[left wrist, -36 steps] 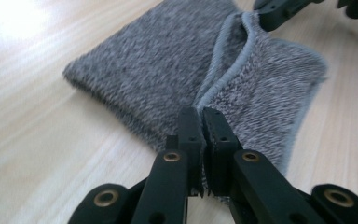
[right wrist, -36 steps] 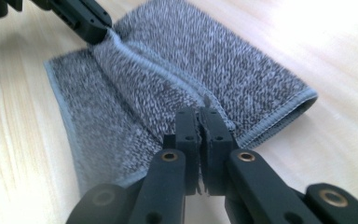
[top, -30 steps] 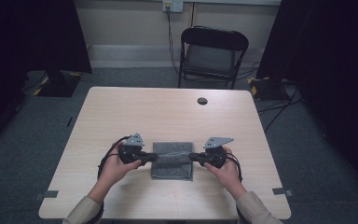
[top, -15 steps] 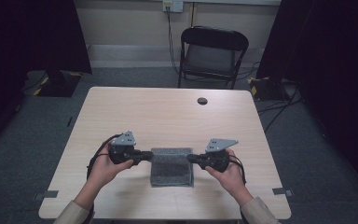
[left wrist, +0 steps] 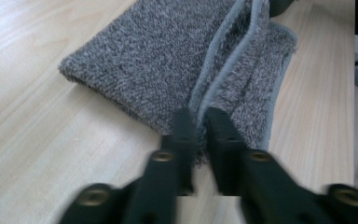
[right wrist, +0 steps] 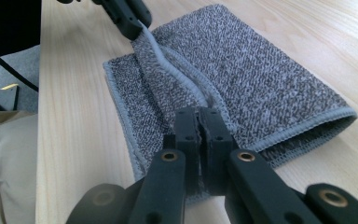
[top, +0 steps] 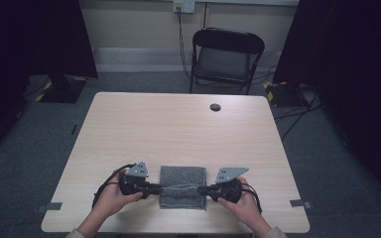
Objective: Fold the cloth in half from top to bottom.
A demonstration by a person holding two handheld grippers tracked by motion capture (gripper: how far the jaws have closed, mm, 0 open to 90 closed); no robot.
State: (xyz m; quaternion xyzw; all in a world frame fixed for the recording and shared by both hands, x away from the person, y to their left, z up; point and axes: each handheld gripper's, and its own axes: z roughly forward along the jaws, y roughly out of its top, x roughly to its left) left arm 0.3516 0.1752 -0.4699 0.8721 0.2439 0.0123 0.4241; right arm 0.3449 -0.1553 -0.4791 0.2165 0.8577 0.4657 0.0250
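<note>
High view: a grey towel, folded, lies on the table close to the near edge, about midway between the near corners. The left hand-held gripper meets the towel's left side, the right hand-held gripper its right side; each is held level in a hand, tips pointing inward at each other. A raised hemmed edge runs across the towel between the two tips. A small dark round cap sits in the table top near the far edge. A black folding chair stands beyond the far edge.

Left gripper view: the left hand-held gripper has just been opening. A narrow gap shows between its jaws, and the towel's hemmed edge runs up from that gap. The pads do not look pressed on the cloth. The fold of the towel lies flat on the table.

Right gripper view: the right hand-held gripper is clamped on the towel's lifted hem, jaws together with the cloth pinched between them. The hem rises as a ridge across to the left hand-held gripper at the far side.
</note>
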